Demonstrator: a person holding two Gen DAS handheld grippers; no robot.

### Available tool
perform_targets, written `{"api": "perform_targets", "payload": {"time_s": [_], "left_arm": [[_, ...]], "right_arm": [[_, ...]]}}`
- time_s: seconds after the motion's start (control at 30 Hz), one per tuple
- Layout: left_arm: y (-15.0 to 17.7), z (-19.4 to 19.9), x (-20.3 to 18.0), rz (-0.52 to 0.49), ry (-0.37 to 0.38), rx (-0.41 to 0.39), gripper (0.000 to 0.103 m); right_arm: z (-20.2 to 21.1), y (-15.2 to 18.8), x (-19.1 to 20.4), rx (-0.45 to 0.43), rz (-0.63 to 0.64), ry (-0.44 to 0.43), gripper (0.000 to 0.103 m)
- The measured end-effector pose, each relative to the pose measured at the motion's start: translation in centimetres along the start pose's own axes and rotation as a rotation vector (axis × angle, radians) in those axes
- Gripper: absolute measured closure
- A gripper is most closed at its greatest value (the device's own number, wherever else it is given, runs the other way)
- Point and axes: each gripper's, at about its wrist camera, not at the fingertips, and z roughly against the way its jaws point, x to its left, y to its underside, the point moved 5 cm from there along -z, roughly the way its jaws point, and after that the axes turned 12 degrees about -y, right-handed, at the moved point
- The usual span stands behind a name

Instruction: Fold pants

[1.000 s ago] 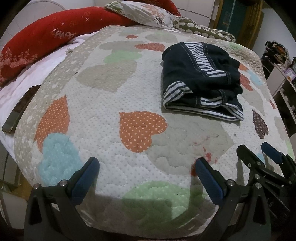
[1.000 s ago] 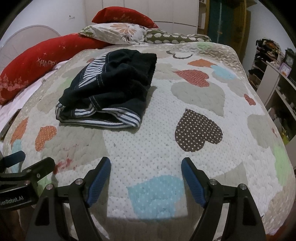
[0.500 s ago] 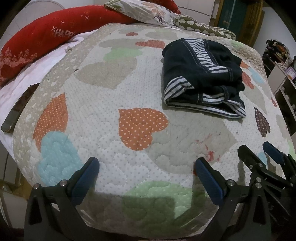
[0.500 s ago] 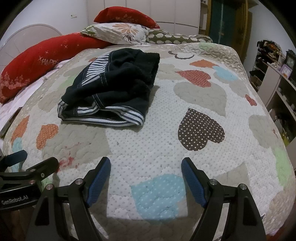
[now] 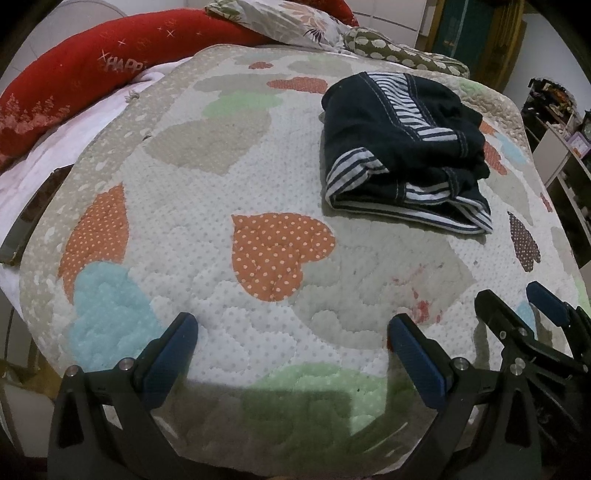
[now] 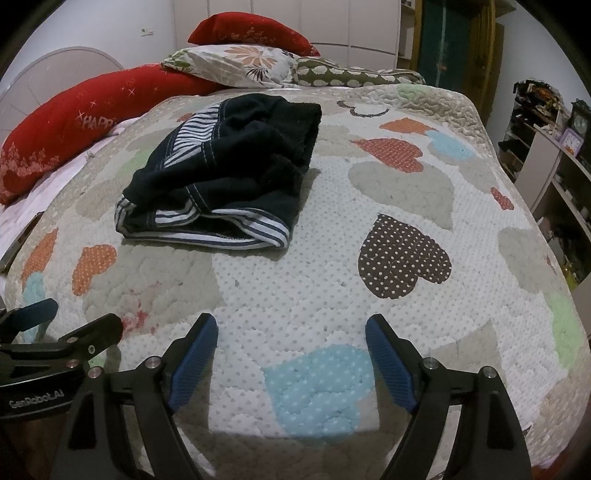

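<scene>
Both grippers hover over the near edge of the bed, holding nothing.

Left gripper (image 5: 291, 345): jaws spread wide, blue pads (image 5: 168, 360) apart with bare quilt (image 5: 258, 177) between them. It sits over the near edge by the green heart patch (image 5: 314, 387). The right gripper shows at the right edge of the left wrist view (image 5: 524, 314), just beside the left one.

Right gripper (image 6: 291, 350): jaws also spread wide, blue pads (image 6: 194, 360) apart, over the light blue heart patch (image 6: 317, 384) at the near edge. The left gripper's fingers poke in at the lower left of the right wrist view (image 6: 70, 325).

Pants (image 5: 402, 147): dark navy with striped blue-white trim, folded into a compact, slightly lumpy bundle. It lies on the quilt past the middle toward the far edge, well apart from both grippers. In the left wrist view it is up and right of the orange dotted heart (image 5: 277, 251); in the right wrist view (image 6: 225, 173) it is left of centre, with the brown dotted heart (image 6: 402, 254) to its right. The striped hems face the near edge and the top layer is rumpled.

Along the far edge: a long red bolster (image 6: 92, 118) on the left, a floral pillow (image 6: 240, 64), a red pillow (image 6: 251, 33) behind it, and an olive spotted cushion (image 6: 351, 75). A dark flat object (image 5: 29, 218) lies off the quilt's left edge on the pink sheet (image 5: 48, 147); cannot tell what it is. Shelving (image 6: 554, 155) stands to the right of the bed.
</scene>
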Motion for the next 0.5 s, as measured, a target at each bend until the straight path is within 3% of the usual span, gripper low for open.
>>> {"api": "perform_targets", "payload": {"time_s": [0.27, 0.5], "left_arm": [[-0.7, 0.6, 0.3, 0.030, 0.033, -0.019, 0.000], [-3.2, 2.8, 0.8, 0.042, 0.050, -0.113, 0.000]], "right_arm": [[0.4, -0.8, 0.5, -0.014, 0.015, -0.003, 0.017], [1.1, -2.2, 0.7, -0.038, 0.049, 0.010, 0.017]]}}
